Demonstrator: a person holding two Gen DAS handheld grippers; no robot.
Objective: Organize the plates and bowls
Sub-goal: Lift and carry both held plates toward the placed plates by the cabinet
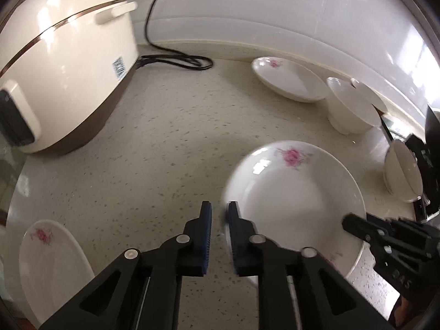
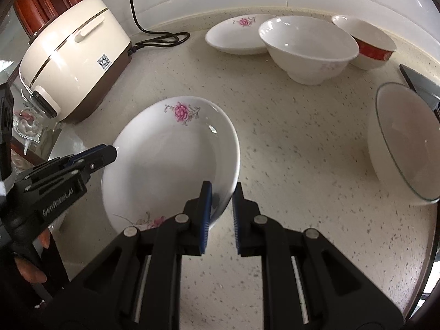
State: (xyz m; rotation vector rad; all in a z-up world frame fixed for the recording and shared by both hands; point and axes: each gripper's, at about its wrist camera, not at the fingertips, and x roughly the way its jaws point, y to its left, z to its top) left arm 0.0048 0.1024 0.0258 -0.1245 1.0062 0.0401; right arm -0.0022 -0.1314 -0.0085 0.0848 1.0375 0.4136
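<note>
The right gripper [image 2: 222, 192] pinches the near rim of the flowered plate [image 2: 170, 162] at about five o'clock, its jaws narrow on the edge. The left gripper [image 1: 219, 209] has its jaws narrow too, at the plate's nine o'clock edge; whether its pads press the rim I cannot tell. The plate sits tilted over the speckled counter [image 2: 288, 143]. At twelve o'clock stand a second plate [image 2: 236, 38], a white bowl [image 2: 308, 49] and a red-banded bowl [image 2: 365, 46]; the rice cooker [image 2: 74, 60] is at ten.
</note>
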